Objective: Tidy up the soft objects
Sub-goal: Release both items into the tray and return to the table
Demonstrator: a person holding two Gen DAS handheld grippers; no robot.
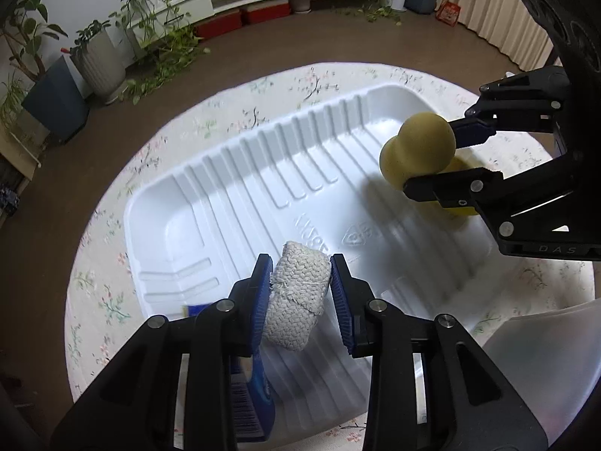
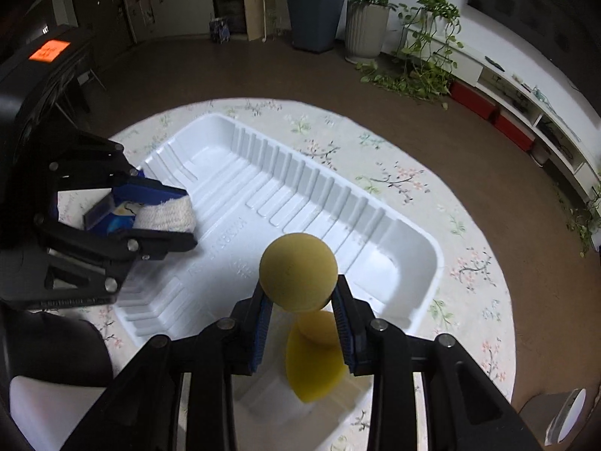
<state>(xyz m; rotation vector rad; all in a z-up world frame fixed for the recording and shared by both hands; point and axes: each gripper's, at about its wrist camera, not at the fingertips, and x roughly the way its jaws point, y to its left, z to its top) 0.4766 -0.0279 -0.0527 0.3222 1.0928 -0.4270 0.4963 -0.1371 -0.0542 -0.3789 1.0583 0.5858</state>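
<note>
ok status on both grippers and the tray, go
Left gripper shut on rope roll. Right gripper shut on yellow sponge. Both over white tray.

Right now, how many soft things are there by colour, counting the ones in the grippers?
Yellow: 2, the gourd-shaped sponge in the right gripper and the teardrop sponge under it.
White: 1, the woven roll in the left gripper.
Total: 3
</note>
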